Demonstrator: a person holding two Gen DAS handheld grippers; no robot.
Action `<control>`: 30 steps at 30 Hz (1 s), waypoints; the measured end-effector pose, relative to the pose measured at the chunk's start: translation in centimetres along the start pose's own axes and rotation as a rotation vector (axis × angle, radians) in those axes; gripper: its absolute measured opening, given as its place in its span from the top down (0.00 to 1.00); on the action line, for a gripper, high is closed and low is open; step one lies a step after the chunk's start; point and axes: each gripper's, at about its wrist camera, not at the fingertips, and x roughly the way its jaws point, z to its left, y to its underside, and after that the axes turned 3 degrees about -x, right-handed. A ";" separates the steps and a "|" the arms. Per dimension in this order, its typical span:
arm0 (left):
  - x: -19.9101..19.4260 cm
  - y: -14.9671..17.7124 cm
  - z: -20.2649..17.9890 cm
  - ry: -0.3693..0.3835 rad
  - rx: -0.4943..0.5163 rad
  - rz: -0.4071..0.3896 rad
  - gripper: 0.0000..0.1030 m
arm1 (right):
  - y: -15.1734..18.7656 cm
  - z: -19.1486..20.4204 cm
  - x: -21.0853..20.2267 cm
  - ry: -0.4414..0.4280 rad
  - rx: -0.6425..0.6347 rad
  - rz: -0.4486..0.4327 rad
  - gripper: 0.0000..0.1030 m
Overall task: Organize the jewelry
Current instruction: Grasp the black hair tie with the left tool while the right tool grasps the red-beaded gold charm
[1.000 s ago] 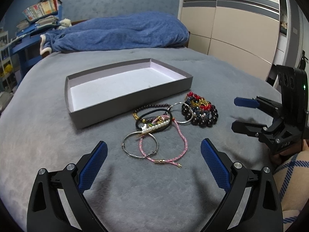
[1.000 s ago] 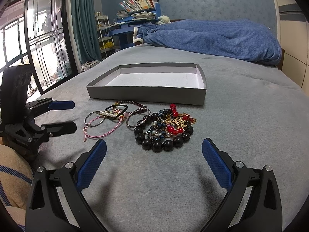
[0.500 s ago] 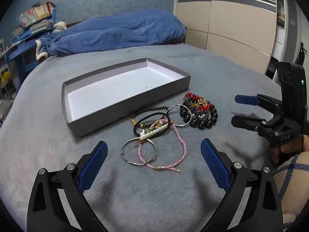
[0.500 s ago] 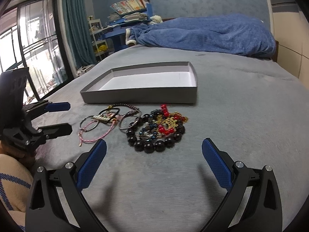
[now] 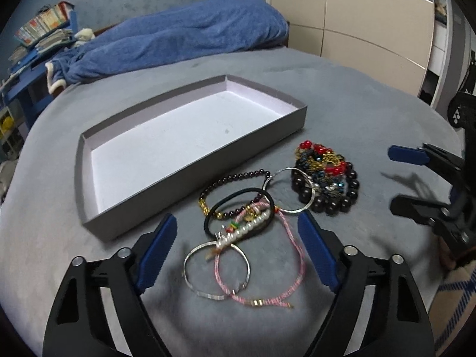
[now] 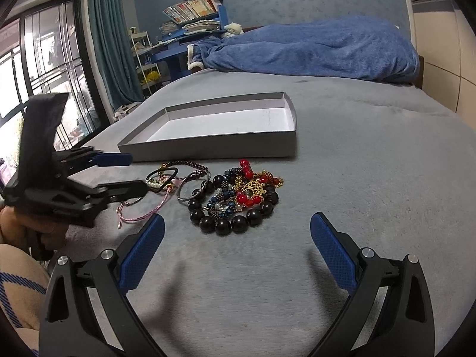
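A shallow grey tray [image 5: 89,184] with a white floor lies empty on the grey bed cover; it also shows in the right wrist view [image 6: 208,148]. In front of it lies a jewelry heap: a silver bangle [image 5: 190,279], a pink cord bracelet [image 5: 299,270], a pearl piece [image 5: 253,226], a black band [image 5: 229,199], and a black, red and gold bead pile [image 5: 327,178] [image 6: 238,199]. My left gripper [image 5: 236,245] is open, its fingers straddling the silver bangle and pink cord. My right gripper [image 6: 236,244] is open and empty, just short of the bead pile.
A blue blanket [image 5: 178,38] lies across the far end of the bed. Wardrobe doors [image 5: 357,23] stand to the right. A blue shelf with books [image 6: 193,12] and a window [image 6: 38,68] are to the left. The person's checked sleeve [image 5: 455,306] shows at the edges.
My left gripper has moved forward and down over the bangle and pink cord. My right gripper has shifted slightly; both stay open.
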 end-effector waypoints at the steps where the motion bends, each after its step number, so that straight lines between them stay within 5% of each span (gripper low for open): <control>1: 0.3 -0.2 0.0 0.002 -0.001 0.006 0.30 | 0.0 0.0 0.0 0.000 0.002 0.000 0.06; 9: 1.4 -1.0 -1.5 0.055 0.042 0.015 0.53 | 0.0 0.2 0.4 0.000 -0.009 0.017 0.06; 15: 2.2 -1.5 -1.7 0.037 0.050 0.010 0.96 | -0.1 0.1 0.4 -0.002 -0.002 0.013 0.06; 25: -4.7 -1.0 3.3 0.084 -0.168 -0.208 0.97 | -0.9 0.0 1.2 -0.009 0.000 0.044 0.11; 30: -7.5 -0.4 5.8 0.075 -0.237 -0.256 0.97 | -2.2 -0.5 2.0 0.000 0.024 0.049 0.19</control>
